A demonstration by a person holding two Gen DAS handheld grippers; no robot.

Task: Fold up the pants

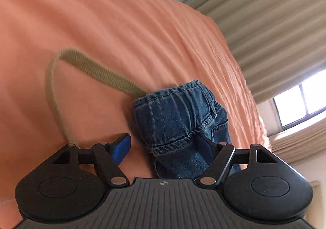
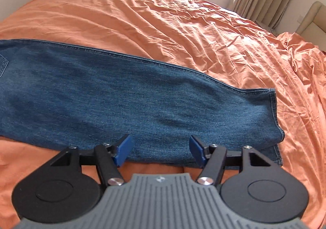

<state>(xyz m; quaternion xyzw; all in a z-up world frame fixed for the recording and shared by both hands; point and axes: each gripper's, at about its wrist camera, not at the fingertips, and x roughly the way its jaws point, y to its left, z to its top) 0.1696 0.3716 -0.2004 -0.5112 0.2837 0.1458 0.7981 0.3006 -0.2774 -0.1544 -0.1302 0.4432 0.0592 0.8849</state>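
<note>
Your pants [image 2: 130, 94] lie flat on the bed [image 2: 183, 25], legs stacked, hems near its right edge. Both your left gripper [image 1: 165, 147] and right gripper [image 2: 159, 150] gape wide, holding nothing. You have yet to fold them shorter.

Both the left gripper [image 1: 163, 145] and right gripper [image 2: 160, 148]: black linkage arms, silver screws, blue pads, ribbed grey housing.

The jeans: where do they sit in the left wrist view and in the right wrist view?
Left wrist: the jeans show their elastic waistband end at lower centre, bunched in front of the open left tool, a beige drawstring looping left.
Right wrist: the jeans lie flat across the middle, leg hems at the right, beyond the open right tool.
Shared landmark: the orange bedsheet.
</note>
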